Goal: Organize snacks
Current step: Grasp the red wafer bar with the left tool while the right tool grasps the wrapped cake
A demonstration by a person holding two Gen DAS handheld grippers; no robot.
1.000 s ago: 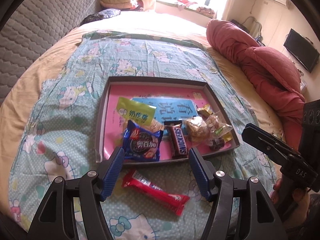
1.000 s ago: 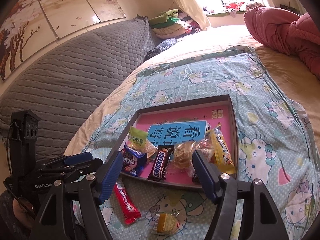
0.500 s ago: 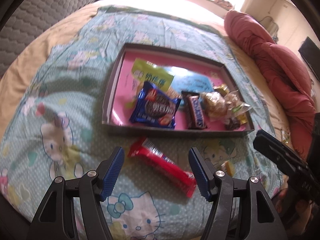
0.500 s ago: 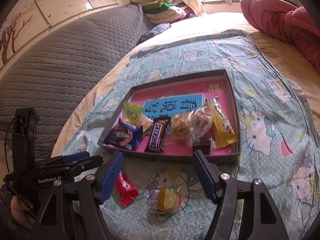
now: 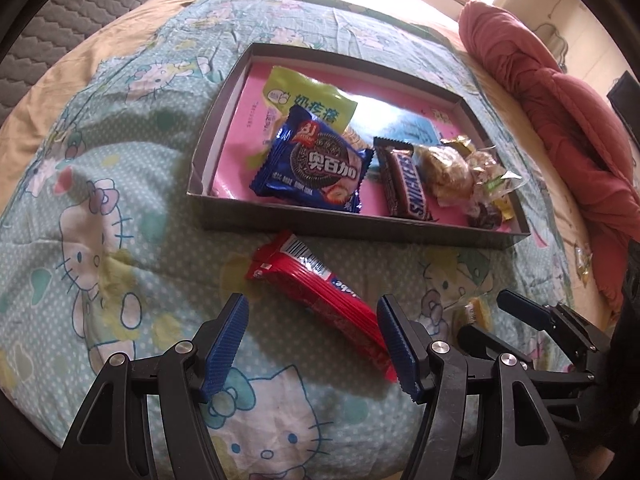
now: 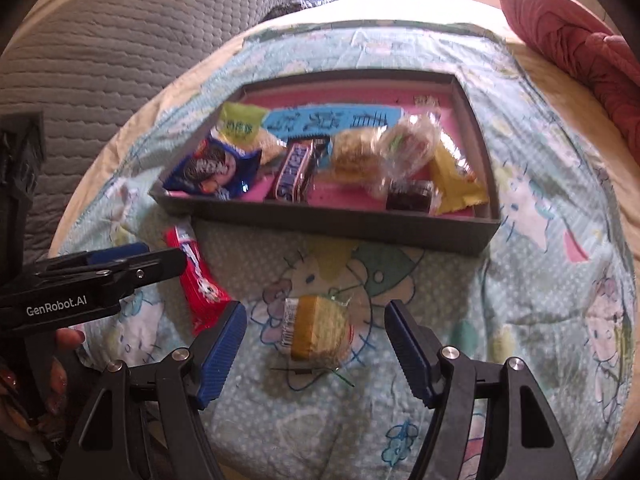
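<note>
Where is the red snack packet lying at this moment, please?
The red snack packet lies on the cartoon-print sheet, outside the grey tray and just before its near wall. In the left wrist view it sits diagonally between the open left tool fingers.

My two black hand-held grippers

Left gripper [image 5: 312, 340] and right gripper [image 6: 314, 346] share blue ribbed pads, silver screws and angular black frames; white "GenRobot.AI" lettering marks the left one's side.

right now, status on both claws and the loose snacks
Both claws open, empty. Left claw over red wafer pack; right claw over wrapped cake. Nothing blocking.
</note>
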